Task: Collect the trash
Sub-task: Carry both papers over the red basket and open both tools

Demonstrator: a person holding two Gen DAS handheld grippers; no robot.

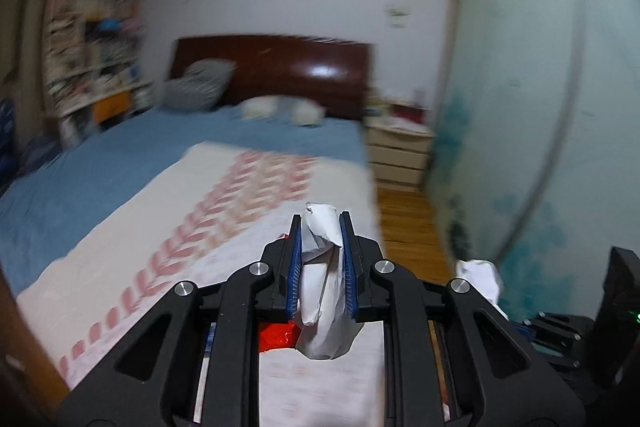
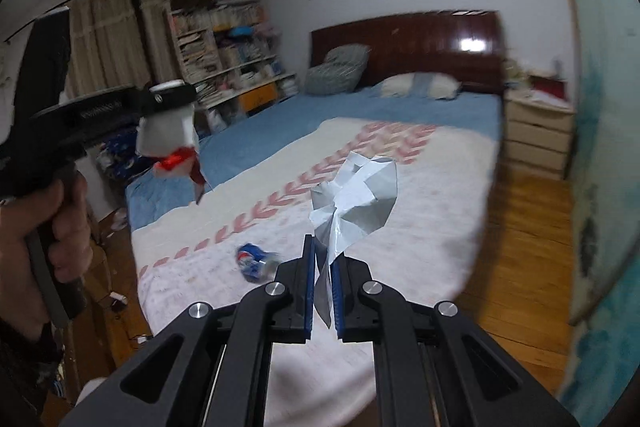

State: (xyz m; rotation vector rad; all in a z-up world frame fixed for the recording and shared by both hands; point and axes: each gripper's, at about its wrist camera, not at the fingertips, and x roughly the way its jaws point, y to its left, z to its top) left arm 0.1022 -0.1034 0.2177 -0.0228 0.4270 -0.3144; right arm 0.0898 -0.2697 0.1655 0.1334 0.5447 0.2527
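Note:
My left gripper [image 1: 320, 223] is shut on a crumpled white paper [image 1: 322, 291] with a red wrapper [image 1: 276, 337] under it, held above the bed. It also shows at the left of the right wrist view [image 2: 172, 99], with the white and red trash [image 2: 170, 143] hanging from it. My right gripper [image 2: 322, 247] is shut on a crumpled white paper [image 2: 356, 191], held above the white patterned blanket [image 2: 420, 187]. A crushed blue can [image 2: 254, 261] lies on the blanket near the right gripper. The right gripper's paper shows at the right of the left wrist view [image 1: 480, 277].
The bed has a blue sheet [image 2: 280, 139], pillows [image 2: 420, 85] and a dark wooden headboard [image 2: 420, 39]. A cream nightstand [image 2: 536, 131] stands right of it on the wood floor [image 2: 524, 247]. A cluttered bookshelf [image 2: 228, 39] is at the far left. A teal wardrobe door [image 1: 540, 107] is on the right.

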